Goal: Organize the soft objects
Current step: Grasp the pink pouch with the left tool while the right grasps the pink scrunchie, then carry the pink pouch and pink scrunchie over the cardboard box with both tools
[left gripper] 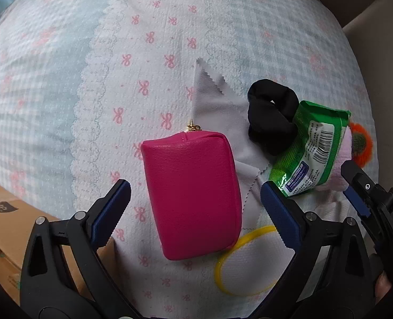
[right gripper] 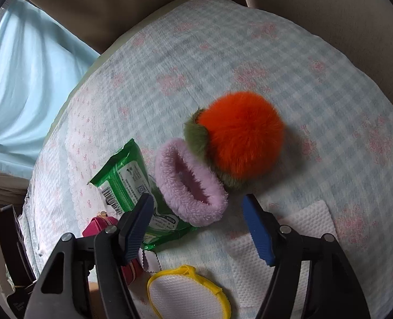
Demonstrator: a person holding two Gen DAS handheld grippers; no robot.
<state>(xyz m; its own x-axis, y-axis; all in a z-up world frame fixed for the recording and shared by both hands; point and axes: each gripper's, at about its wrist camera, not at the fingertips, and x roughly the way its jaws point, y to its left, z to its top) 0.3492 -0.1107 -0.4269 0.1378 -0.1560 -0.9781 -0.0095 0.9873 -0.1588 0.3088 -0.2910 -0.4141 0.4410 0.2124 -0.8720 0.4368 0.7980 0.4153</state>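
A hot pink zip pouch (left gripper: 192, 195) lies on the patterned bed cover, between the fingers of my open left gripper (left gripper: 196, 204), which does not touch it. Behind it lie a grey cloth (left gripper: 217, 103), a black scrunchie (left gripper: 272, 115) and a green wipes pack (left gripper: 310, 148). In the right wrist view my open right gripper (right gripper: 199, 226) hovers just short of a pink fluffy band (right gripper: 189, 183). An orange and green pompom (right gripper: 236, 135) lies behind the band. The wipes pack (right gripper: 124, 183) lies to its left.
A yellow-rimmed white mesh pad (left gripper: 245, 261) lies near the left gripper's right finger and shows in the right wrist view (right gripper: 185, 295). A white paper towel (right gripper: 297, 228) lies under the right gripper. A cardboard box (left gripper: 2, 226) stands at the left. A light blue curtain (right gripper: 29, 85) hangs beyond the bed.
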